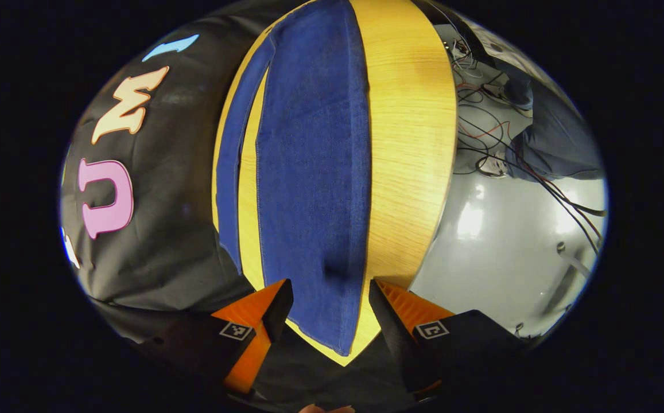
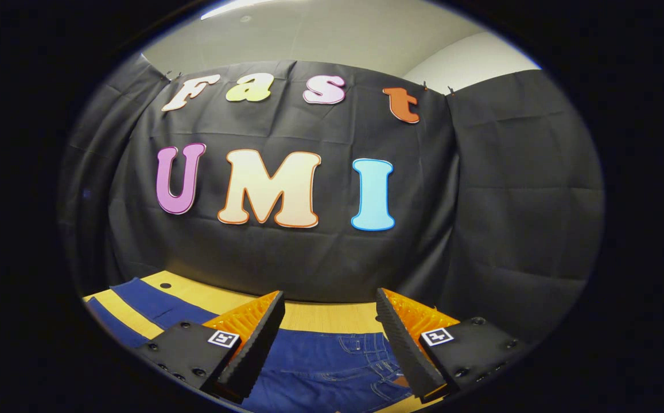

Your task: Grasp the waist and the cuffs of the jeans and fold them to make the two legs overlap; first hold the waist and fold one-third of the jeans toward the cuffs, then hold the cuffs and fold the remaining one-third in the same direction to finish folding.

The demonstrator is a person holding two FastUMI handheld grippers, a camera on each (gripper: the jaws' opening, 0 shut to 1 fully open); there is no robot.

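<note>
Blue jeans lie flat on the table, and both claws wait wide open.

The jeans [image 1: 309, 172] are spread out on the yellow wooden table [image 1: 406, 143], with the two legs still apart. They look soft and floppy but thick and a bit heavy, so they should bend easily and not slip much. Good places to grab are the cuff end near the left gripper [image 1: 330, 298] and the waist [image 2: 332, 355] under the right gripper [image 2: 329, 338]. Each claw is spread apart and pinches nothing. No brand or label on the jeans can be read. Beside the table is a grey floor [image 1: 498, 246] with wires [image 1: 481, 126].
</note>
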